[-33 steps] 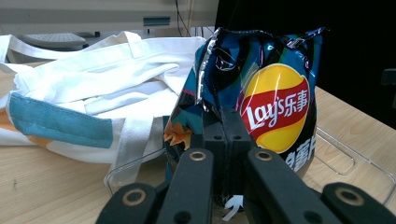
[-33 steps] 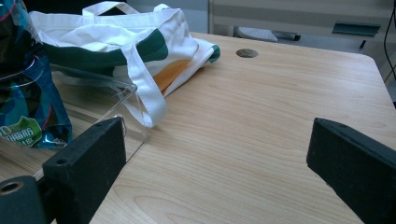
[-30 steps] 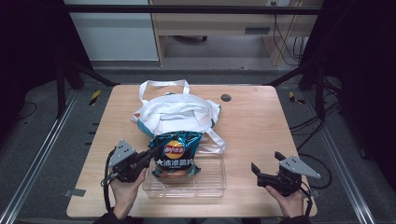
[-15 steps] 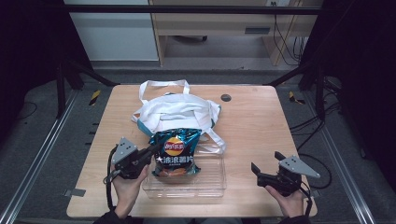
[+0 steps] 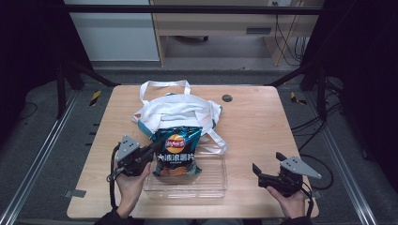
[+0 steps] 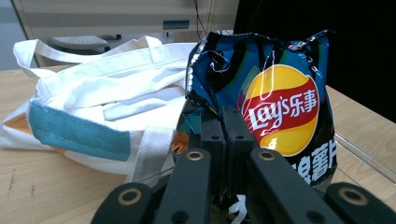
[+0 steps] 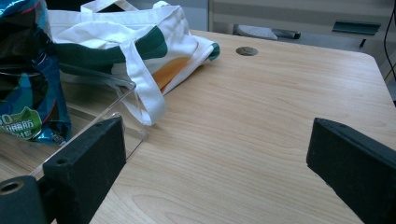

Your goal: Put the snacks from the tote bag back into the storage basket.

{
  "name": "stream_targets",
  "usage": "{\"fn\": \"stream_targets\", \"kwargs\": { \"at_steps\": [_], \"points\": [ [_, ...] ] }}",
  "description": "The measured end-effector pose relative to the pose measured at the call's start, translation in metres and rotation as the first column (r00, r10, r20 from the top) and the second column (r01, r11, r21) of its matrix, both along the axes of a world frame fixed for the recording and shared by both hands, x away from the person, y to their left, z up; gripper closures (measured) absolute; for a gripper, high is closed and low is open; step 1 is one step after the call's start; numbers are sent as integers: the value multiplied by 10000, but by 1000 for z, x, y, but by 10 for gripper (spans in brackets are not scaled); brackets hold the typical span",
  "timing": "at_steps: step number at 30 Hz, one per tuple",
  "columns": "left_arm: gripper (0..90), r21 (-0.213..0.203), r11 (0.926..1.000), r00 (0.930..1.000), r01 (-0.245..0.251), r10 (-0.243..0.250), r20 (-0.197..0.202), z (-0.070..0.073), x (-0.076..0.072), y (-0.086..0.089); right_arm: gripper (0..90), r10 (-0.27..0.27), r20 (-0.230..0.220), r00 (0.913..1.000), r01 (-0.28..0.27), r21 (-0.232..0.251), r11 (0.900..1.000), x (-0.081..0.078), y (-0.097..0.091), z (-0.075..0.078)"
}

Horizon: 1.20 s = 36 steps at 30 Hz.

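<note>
A blue and black Lay's chips bag [image 5: 176, 152] [image 6: 280, 107] stands tilted in a clear plastic tray [image 5: 211, 183], with its top leaning on a white tote bag [image 5: 180, 110] [image 6: 107, 88]. My left gripper [image 5: 152, 149] [image 6: 225, 135] is shut on the chips bag's left edge, and crinkled foil shows between its black jaws. My right gripper [image 5: 267, 161] [image 7: 215, 154] rests open near the table's front right, with nothing but bare wood between its jaws. In the right gripper view the chips bag [image 7: 28, 84] and the tray's corner [image 7: 116, 88] lie to the left.
The wooden table [image 5: 263, 122] has a small round dark cap [image 5: 227, 98] [image 7: 246, 51] behind the tote. The tote's white straps [image 7: 140, 93] trail over the tray's far right corner. Dark floor, cables and frame legs surround the table.
The left gripper has edged slightly to the right against the chips bag, still pinching it. The right gripper has kept still.
</note>
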<state>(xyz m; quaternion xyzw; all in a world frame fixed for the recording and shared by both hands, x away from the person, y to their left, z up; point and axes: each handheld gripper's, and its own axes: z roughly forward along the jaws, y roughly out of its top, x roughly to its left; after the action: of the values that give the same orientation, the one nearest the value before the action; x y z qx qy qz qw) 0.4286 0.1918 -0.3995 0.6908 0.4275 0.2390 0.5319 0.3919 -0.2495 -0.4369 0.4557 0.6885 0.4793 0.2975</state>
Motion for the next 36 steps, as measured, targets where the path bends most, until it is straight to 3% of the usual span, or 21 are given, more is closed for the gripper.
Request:
{"fn": "stream_targets", "kwargs": {
  "at_steps": [23, 36],
  "points": [
    [742, 81, 10000, 10000, -39, 38, 27, -1, 5, 1, 50, 11, -41, 10000, -11, 29, 10000, 0, 0, 0],
    [561, 126, 9999, 9999, -78, 77, 151, 2, 3, 0, 51, 55, -35, 10000, -54, 55, 10000, 0, 0, 0]
  ]
}}
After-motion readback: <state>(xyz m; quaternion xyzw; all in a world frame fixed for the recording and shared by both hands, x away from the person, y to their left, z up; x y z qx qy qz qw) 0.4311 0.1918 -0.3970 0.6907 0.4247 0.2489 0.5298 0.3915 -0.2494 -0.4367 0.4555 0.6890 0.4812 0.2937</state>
